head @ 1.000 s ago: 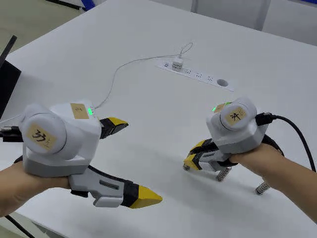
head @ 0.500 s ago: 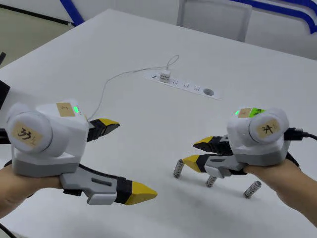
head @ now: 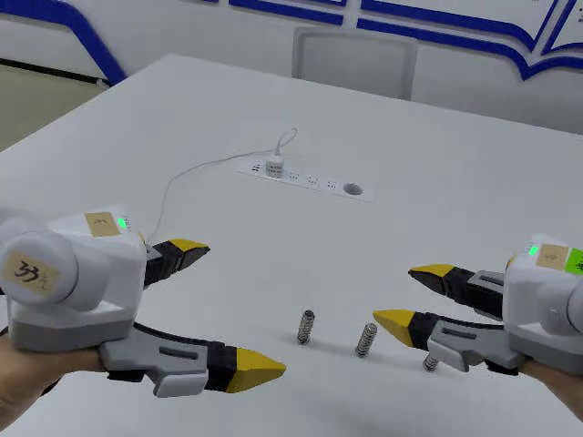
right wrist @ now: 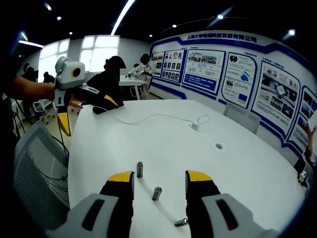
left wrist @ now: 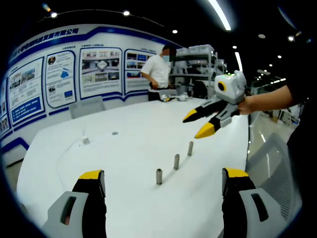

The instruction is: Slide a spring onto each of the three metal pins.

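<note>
Springs [head: 365,339], three small silver coils of metal wire, are standing upright in a short row on the white table [head: 410,137], close to its near edge and between the two hand-held grippers. A second ago the white right hand-held gripper [head: 412,293], with black jaws tipped in yellow, was crouching low over this row with its tips right down beside the coils. Now it is drawing back to the right and riding higher, its jaws standing well apart and gripping nothing. Its lower tip is hanging just in front of the rightmost spring and partly covering it. The springs appear to be holding their places while it leaves, with none tipping or rolling. The matching left hand-held gripper [head: 221,306] is hovering well apart from the row on the left, its jaws also spread wide and empty, much as they were a second ago. The head camera is tilting upward as well, so more of the far side is coming into sight: a white power strip [head: 310,180] with a white plug [head: 272,167] and a thin trailing cable, and a grey chair [head: 355,59] at the far edge. The metal pins are hiding inside the coils, so they cannot be made out. Judging by three springs standing on end unaided and both hand-held grippers backing off empty, the last spring is probably seated and the task is looking finished.
</note>
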`<state>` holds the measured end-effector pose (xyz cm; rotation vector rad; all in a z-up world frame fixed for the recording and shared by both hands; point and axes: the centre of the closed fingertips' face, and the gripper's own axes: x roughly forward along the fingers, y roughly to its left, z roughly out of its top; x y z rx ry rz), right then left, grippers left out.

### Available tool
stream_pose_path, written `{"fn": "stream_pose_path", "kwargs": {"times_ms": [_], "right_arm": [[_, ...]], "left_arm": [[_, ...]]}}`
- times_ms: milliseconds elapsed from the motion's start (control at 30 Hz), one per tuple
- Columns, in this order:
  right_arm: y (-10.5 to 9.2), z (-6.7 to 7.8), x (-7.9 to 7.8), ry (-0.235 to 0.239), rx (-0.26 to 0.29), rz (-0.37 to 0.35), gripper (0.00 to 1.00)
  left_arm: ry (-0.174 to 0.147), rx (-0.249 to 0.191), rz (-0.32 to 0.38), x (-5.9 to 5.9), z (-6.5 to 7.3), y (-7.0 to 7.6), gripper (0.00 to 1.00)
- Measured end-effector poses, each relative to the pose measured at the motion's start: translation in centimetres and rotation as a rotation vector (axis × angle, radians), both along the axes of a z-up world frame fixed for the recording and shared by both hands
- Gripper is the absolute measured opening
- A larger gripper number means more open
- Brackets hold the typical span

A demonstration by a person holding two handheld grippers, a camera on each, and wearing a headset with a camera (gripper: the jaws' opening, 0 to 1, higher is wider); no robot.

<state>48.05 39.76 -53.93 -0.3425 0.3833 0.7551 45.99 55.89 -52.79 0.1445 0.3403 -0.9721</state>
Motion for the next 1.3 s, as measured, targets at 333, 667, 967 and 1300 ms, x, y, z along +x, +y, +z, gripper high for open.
{"fn": "stream_pose_path", "kwargs": {"times_ms": [333, 667, 967, 1300], "right_arm": [[-6.4, 0.8, -2.1, -0.016, 0.092, -0.212, 0.50], [-8.7, 2.5, -3.8, -0.055, 0.265, -0.356, 0.59], [-9.4, 0.1, -6.3, -0.024, 0.260, -0.409, 0.67], [-9.8, -0.1, -7.3, -0.024, 0.313, -0.474, 0.79]], "left_arm": [[-0.019, 0.002, 0.015, -0.1, 0.7, -0.1, 1.00], [-0.027, 0.024, 0.051, -0.5, 0.4, 0.3, 1.00], [-0.030, 0.026, 0.097, -0.8, 0.2, 1.2, 1.00], [-0.025, 0.030, 0.116, -1.4, -0.4, 1.2, 1.00]]}}
